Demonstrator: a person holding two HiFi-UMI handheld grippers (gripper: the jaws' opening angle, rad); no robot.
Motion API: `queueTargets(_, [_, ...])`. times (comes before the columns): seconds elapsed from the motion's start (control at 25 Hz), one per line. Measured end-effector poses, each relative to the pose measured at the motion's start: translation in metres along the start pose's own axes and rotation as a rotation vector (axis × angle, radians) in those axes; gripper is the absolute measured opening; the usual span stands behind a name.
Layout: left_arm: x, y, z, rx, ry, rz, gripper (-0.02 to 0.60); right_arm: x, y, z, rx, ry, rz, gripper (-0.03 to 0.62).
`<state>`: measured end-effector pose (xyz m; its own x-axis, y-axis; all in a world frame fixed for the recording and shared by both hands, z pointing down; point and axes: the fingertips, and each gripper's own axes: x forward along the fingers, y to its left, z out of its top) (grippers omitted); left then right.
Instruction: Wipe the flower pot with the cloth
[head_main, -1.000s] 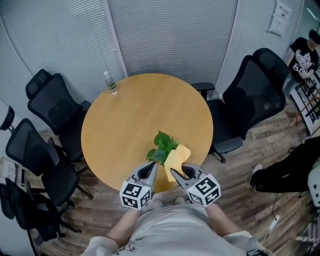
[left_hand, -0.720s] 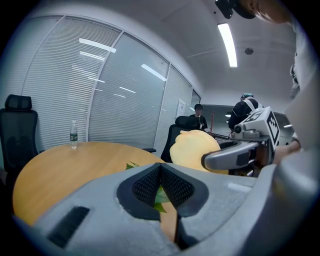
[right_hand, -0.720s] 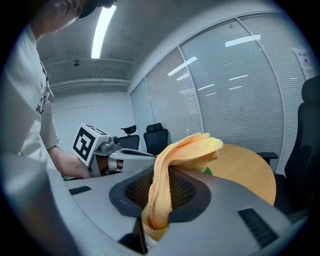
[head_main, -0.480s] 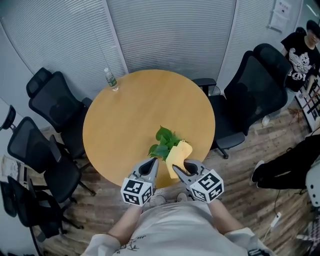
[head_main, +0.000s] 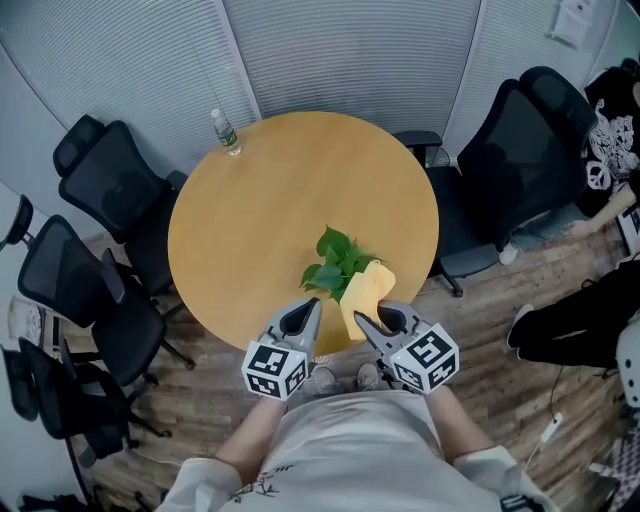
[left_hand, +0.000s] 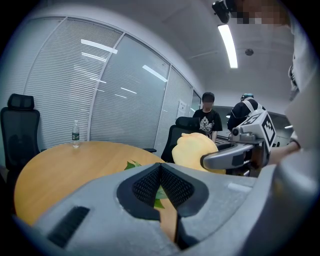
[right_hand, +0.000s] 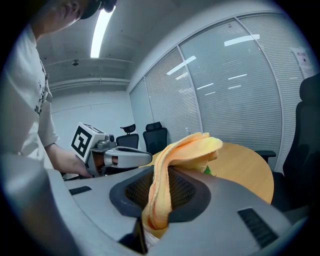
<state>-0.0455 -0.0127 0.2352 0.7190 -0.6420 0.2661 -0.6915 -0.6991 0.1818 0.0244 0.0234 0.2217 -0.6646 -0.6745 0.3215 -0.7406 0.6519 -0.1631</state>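
- Round wooden surface (head_main: 270, 190) stands in an office with blind-covered glass walls, and black office chairs (head_main: 105, 185) ring it.
- A water bottle (head_main: 225, 133) stands upright at the far left rim, well apart from everything else.
- The plant (head_main: 338, 262) sits near the near edge of the surface. Only its green leaves show in the head view, and the flower pot beneath them cannot be made out.
- Both forearms reach forward from the person's torso, side by side. Each hand holds its gripper at the near rim, marker cube rearward and nose tipped slightly down.
- The two grippers angle inward toward the plant.
- The left gripper (head_main: 312, 305) has its jaws pressed together with nothing between them. Its tip is just beside the leaves on their near left side.
- The right gripper (head_main: 359, 319) is pinching the yellow cloth (head_main: 362, 292). The folded fabric rises from between the jaws and flops forward past their tips.
- The cloth's free end hangs just beside the leaves on their right. Whether it touches them cannot be told.
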Motion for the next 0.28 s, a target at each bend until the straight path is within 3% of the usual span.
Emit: queueTargets(0.28, [0.0036, 0.0016, -0.0001, 0.003, -0.003, 0.002, 0.011, 0.0009, -0.0036, -0.0003, -0.011, 0.003, 0.005, 0.064])
